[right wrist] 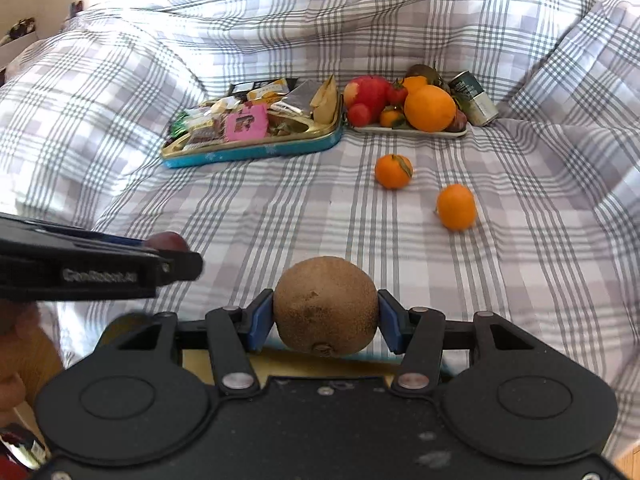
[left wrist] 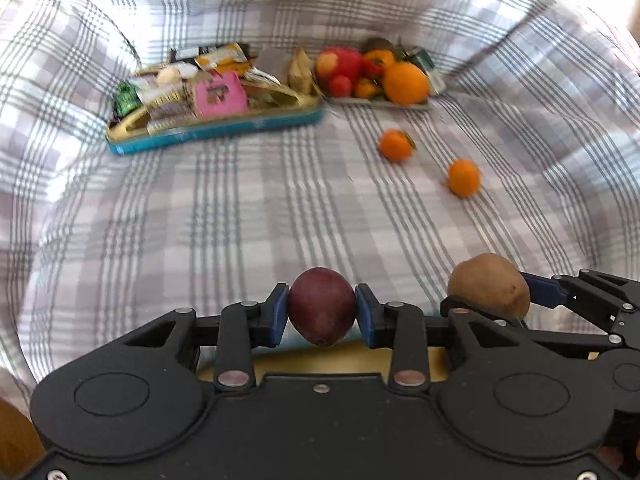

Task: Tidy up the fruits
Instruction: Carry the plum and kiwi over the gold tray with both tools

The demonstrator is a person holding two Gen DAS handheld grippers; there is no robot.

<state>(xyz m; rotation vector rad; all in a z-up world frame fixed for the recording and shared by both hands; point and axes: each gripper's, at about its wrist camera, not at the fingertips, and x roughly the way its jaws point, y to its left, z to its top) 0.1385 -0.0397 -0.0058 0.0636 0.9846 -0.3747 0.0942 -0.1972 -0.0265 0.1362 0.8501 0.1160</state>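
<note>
My left gripper (left wrist: 322,314) is shut on a dark purple plum (left wrist: 322,306), held above the checked cloth. My right gripper (right wrist: 326,316) is shut on a brown kiwi (right wrist: 326,306); that kiwi (left wrist: 490,284) also shows at the right of the left wrist view. In the right wrist view the left gripper (right wrist: 172,254) comes in from the left with the plum (right wrist: 168,240) peeking over it. Far ahead, a white fruit plate (right wrist: 408,130) carries an apple, a large orange and small fruits. Two loose tangerines (right wrist: 393,171) (right wrist: 456,207) lie on the cloth before it.
A blue and gold tin tray (right wrist: 256,151) full of snack packets sits left of the fruit plate (left wrist: 384,103). A can (right wrist: 476,98) lies behind the plate at the right. Raised folds of the checked cloth (right wrist: 240,216) rim the flat area on all sides.
</note>
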